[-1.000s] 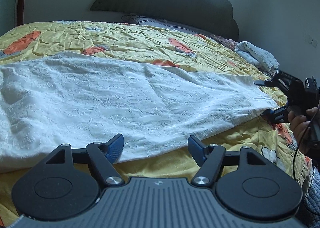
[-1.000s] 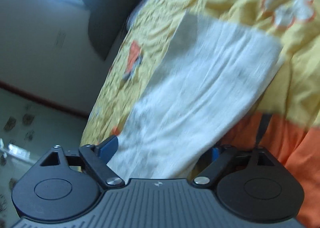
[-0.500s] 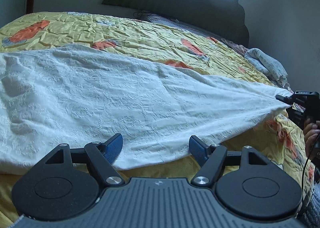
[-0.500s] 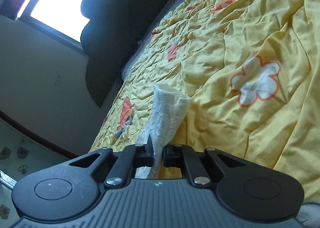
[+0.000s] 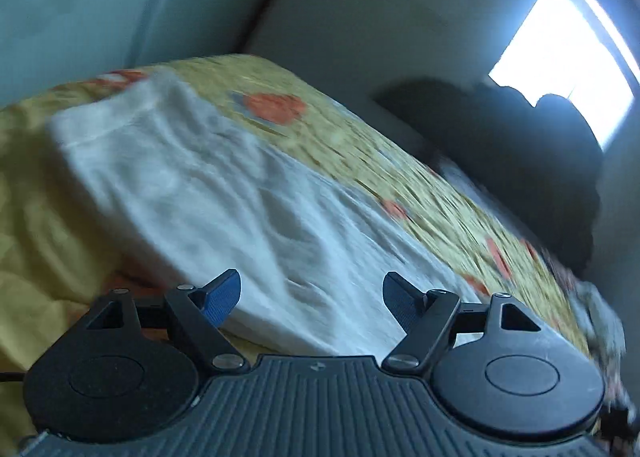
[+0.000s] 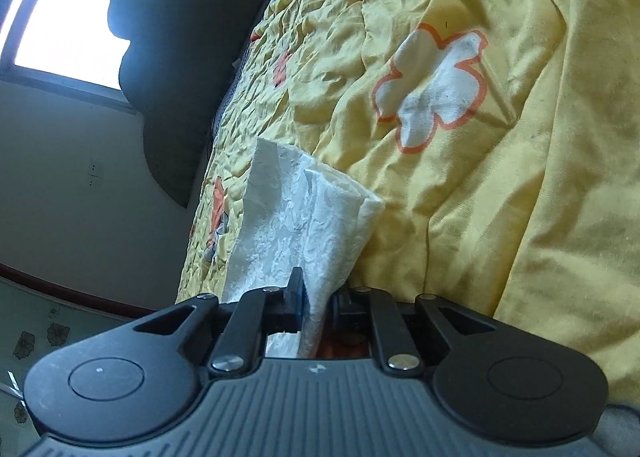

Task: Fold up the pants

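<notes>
White pants [image 5: 224, 193] on yellow floral bedspread [image 6: 520, 177], right gripper [image 6: 316, 303] pinching their bunched end, left gripper [image 5: 312, 293] spread wide above them, jaws just opening further, nothing gripped.

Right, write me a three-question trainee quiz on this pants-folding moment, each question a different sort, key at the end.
1. True or false: the right gripper is shut on a bunched end of the white pants.
2. Multiple choice: the left gripper is (A) clamped on the pants, (B) open with nothing pinched, (C) out of view.
3. Fill in: the pants lie on a yellow ______ printed with flowers.

Key: 1 true. 2 B; its jaws have just been opening, with the pants beyond the fingertips, not gripped. 3 bedspread.
</notes>
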Available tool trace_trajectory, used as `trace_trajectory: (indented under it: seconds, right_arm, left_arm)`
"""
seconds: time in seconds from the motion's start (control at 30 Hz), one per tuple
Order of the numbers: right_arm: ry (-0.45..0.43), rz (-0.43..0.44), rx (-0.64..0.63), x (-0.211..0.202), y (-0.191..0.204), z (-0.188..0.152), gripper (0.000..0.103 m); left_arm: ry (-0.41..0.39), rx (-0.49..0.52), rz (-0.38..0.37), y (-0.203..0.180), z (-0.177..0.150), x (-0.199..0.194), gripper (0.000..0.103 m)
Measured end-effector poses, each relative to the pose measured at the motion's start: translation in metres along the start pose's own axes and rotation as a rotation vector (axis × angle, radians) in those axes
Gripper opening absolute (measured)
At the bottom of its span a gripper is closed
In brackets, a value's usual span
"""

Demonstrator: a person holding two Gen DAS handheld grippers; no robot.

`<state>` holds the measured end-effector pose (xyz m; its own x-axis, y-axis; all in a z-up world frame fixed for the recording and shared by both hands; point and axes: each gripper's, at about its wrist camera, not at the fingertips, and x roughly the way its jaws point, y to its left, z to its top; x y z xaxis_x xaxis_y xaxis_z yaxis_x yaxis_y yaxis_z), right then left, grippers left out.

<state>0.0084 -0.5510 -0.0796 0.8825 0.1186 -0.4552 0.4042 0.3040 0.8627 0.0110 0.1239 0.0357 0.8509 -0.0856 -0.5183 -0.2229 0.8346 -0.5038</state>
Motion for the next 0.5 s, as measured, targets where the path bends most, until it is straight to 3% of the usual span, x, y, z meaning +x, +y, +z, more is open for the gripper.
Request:
trace_trajectory:
  seconds: [0.1,0.17,0.27,0.33,0.4,0.5]
  right_arm:
    - [-0.006,-0.009,-0.015,0.0,0.002,-0.003,0.012]
    - [-0.002,-0.01,-0.013,-0.001,0.002,-0.003,0.012]
    - [0.001,-0.006,-0.013,-0.001,0.002,-0.003,0.012]
    - [0.004,-0.009,-0.011,-0.001,0.002,-0.003,0.012]
    - [0.011,-0.012,-0.008,0.0,0.003,-0.002,0.012]
    - [-0.029,-0.029,-0.018,-0.004,0.006,-0.001,0.012]
  left_arm:
    - [-0.072,-0.22,0.184,0.045,0.024,-0.003,0.081]
    - [-0.04,-0.253,0.269,0.059,0.039,0.008,0.081]
    - [-0.028,-0.281,0.262,0.077,0.05,0.023,0.079]
    - [-0.052,-0.283,0.255,0.083,0.058,0.03,0.063]
    - [-0.047,-0.281,0.293,0.086,0.062,0.038,0.022]
    - [-0.05,-0.253,0.302,0.085,0.065,0.038,0.018]
